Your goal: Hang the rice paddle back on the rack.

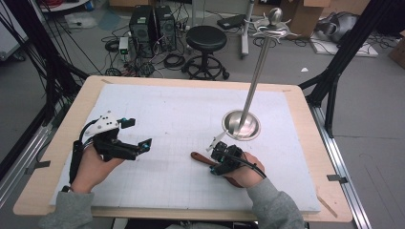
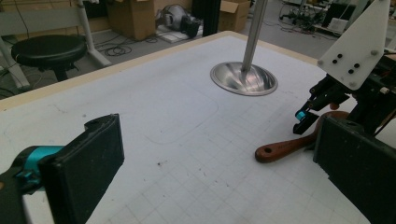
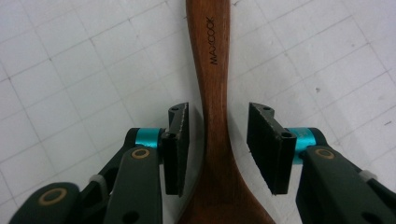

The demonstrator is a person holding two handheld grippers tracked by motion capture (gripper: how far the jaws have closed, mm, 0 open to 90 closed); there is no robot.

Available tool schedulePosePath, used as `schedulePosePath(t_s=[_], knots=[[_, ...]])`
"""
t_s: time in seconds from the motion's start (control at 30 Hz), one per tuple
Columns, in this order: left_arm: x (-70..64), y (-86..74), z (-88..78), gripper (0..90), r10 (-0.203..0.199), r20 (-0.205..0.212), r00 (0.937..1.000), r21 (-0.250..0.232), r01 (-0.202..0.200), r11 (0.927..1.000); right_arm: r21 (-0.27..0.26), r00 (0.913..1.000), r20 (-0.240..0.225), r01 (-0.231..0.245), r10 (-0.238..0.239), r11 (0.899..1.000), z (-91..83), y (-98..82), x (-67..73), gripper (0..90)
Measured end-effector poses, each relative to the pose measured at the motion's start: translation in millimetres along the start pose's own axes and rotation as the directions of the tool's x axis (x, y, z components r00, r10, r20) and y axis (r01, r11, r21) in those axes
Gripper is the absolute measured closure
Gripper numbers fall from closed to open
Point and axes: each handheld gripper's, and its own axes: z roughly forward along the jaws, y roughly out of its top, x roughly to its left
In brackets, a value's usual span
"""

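A dark wooden spoon (image 1: 198, 157) lies flat on the white gridded mat (image 1: 167, 109), its handle end with a hole pointing left. My right gripper (image 1: 216, 160) points down over it. In the right gripper view its two pads straddle the spoon's (image 3: 212, 93) neck with a thin gap on each side, not touching the wood. My left gripper (image 1: 138, 132) rests at the mat's left, jaws wide apart and empty. From the left gripper view (image 2: 219, 140) the spoon (image 2: 289, 147) and the right gripper (image 2: 303, 119) appear off to the right.
A tall metal stand with a round dished base (image 1: 241, 125) rises just behind the right hand; its hooked top (image 1: 272, 26) hangs high. The mat sits on a wooden table (image 1: 71, 124). A stool (image 1: 205, 40) and computer towers (image 1: 153, 26) stand on the floor beyond.
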Motion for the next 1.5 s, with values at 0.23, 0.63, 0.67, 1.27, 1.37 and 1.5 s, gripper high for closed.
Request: schedulePosePath(t_s=[0.23, 0.63, 0.67, 1.27, 1.37, 1.5], knots=[[0.3, 0.1, -1.5, 2.3, 0.002, -0.002, 1.0000, -0.003, -0.002, 1.0000, 0.016, 1.0000, -0.007, -0.005, 0.005, 1.000, 0.0, 0.9, 0.7, 63.1], [0.1, -0.6, -1.1, 2.3, -0.001, 0.000, 1.0000, 0.000, 0.001, 1.0000, 0.031, 0.9985, -0.045, -0.030, 0.031, 0.999, -0.6, -0.9, -3.1, 67.1], [0.2, -0.7, -1.2, 2.3, -0.002, 0.000, 1.0000, 0.001, 0.002, 1.0000, 0.033, 0.9984, -0.046, -0.031, 0.032, 0.999, -0.7, -0.8, -3.0, 67.2], [0.9, -1.5, -0.5, 2.3, -0.002, 0.004, 1.0000, 0.005, 0.002, 1.0000, 0.035, 0.9992, -0.039, -0.003, 0.005, 0.999, -3.3, -1.6, -4.1, 75.6], [1.1, -1.9, -0.3, 2.3, -0.006, 0.003, 1.0000, 0.005, 0.006, 1.0000, 0.010, 0.9991, -0.041, -0.014, 0.014, 1.000, -6.6, -3.6, -7.1, 75.8], [0.8, -1.2, 0.5, 2.3, -0.005, 0.005, 1.0000, 0.004, 0.005, 1.0000, -0.033, 0.9988, -0.046, -0.017, 0.015, 0.999, -12.1, -6.2, -9.4, 75.9]])
